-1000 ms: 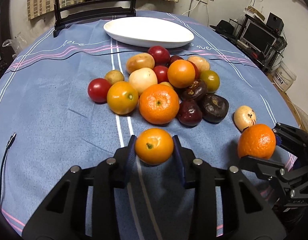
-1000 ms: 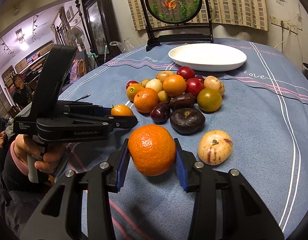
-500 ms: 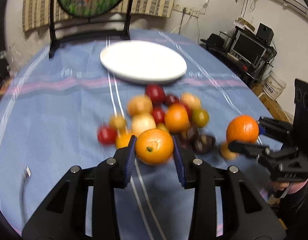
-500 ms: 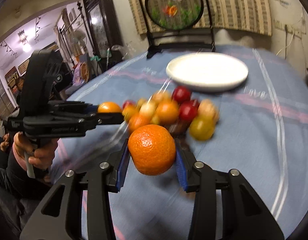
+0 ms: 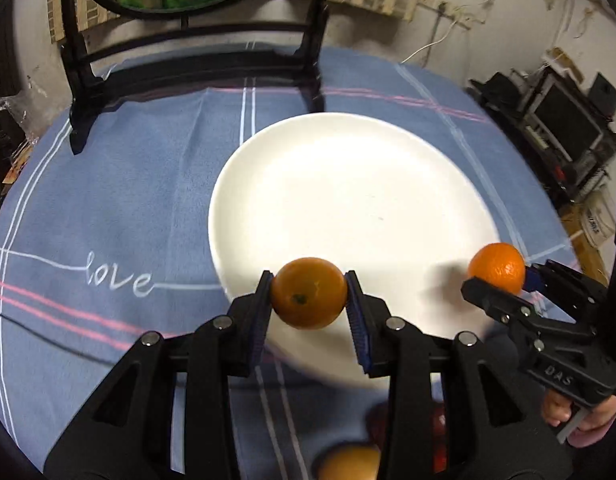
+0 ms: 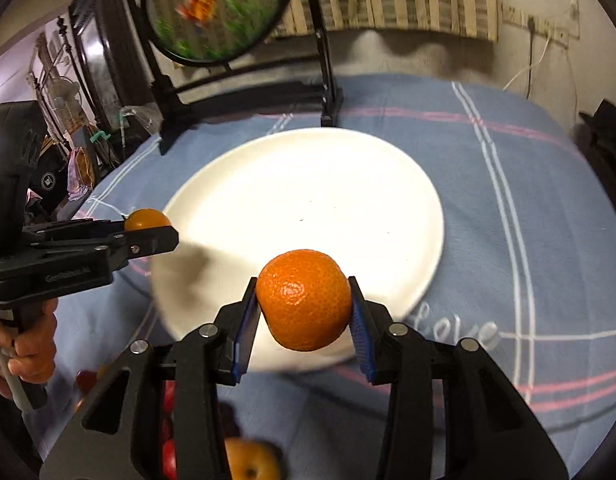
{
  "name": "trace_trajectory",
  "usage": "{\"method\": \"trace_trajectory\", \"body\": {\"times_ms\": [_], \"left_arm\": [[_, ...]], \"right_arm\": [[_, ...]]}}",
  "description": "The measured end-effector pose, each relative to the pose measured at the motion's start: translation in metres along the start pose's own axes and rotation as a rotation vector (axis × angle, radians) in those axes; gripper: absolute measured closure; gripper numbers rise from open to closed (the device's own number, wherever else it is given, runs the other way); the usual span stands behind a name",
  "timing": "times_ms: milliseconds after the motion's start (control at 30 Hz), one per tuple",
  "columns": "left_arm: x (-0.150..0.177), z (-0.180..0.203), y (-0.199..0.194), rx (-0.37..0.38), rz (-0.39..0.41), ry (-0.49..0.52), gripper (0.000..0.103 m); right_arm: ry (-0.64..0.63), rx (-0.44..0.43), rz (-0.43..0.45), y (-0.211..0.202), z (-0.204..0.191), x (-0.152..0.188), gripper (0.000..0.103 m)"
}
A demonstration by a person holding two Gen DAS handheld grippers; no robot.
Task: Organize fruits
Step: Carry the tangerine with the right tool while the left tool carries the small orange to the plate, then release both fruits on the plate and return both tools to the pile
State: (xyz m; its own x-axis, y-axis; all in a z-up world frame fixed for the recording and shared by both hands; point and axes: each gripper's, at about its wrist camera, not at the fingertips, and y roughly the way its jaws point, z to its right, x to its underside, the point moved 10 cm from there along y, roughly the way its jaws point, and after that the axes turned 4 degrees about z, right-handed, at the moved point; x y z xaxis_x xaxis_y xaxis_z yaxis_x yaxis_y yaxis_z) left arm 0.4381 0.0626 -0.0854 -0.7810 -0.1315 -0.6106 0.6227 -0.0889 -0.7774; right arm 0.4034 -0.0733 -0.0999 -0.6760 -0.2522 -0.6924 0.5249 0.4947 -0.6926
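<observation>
Both grippers carried their oranges from the fruit pile over the plate

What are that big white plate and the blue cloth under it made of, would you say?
The plate looks like glazed ceramic, or possibly melamine: plain white, smooth, with a soft sheen and a thin raised rim. The tablecloth looks like soft woven fabric with a matte, slightly fuzzy surface; it shows folds, pink and white woven stripes and stitched "love" lettering.

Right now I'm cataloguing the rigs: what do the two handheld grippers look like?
Both are matte black plastic frames with silver bolts and blue ribbed pads on the fingers. The right gripper reads "DAS"; the left gripper carries pale lettering, blurred. Bare hands hold the handles.
</observation>
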Motion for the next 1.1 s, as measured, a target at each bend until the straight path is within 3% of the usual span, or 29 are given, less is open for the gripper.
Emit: {"method": "trace_trajectory", "body": {"times_ms": [267, 300, 367, 400, 567, 633, 767, 867, 967, 1100], "left_arm": [[0.001, -0.006, 0.03, -0.005, -0.041, -0.009, 0.066], [0.002, -0.006, 0.03, -0.011, -0.04, -0.003, 0.059], [-0.001, -0.001, 0.02, -0.013, -0.007, 0.018, 0.036], [-0.001, 0.0, 0.015, -0.029, 0.011, 0.019, 0.024], [0.006, 0.006, -0.043, -0.065, 0.126, 0.074, 0.01], [0.021, 0.006, -0.072, -0.066, 0.179, 0.072, 0.003], [0.069, 0.007, -0.116, -0.041, 0.273, 0.058, 0.002], [0.115, 0.01, -0.133, 0.011, 0.272, 0.051, 0.002], [0.15, 0.011, -0.142, 0.067, 0.278, 0.037, 0.002], [0.176, 0.018, -0.138, 0.127, 0.23, 0.036, 0.002]], "right_arm": [[-0.036, -0.017, -0.044, 0.023, -0.003, 0.004, 0.058], [-0.039, -0.016, -0.039, 0.023, -0.004, 0.003, 0.052], [-0.056, 0.013, -0.007, 0.015, -0.005, -0.001, 0.042], [-0.065, 0.021, 0.013, 0.007, -0.005, -0.003, 0.042], [-0.056, -0.009, 0.102, -0.039, -0.009, -0.001, 0.042], [-0.043, -0.045, 0.143, -0.064, -0.012, 0.013, 0.041], [-0.056, -0.077, 0.156, -0.09, -0.016, 0.047, 0.038], [-0.037, -0.151, 0.104, -0.108, -0.023, 0.081, 0.038], [-0.093, -0.28, 0.084, -0.13, -0.042, 0.116, 0.037], [-0.184, -0.293, 0.021, -0.135, -0.058, 0.145, 0.037]]}}
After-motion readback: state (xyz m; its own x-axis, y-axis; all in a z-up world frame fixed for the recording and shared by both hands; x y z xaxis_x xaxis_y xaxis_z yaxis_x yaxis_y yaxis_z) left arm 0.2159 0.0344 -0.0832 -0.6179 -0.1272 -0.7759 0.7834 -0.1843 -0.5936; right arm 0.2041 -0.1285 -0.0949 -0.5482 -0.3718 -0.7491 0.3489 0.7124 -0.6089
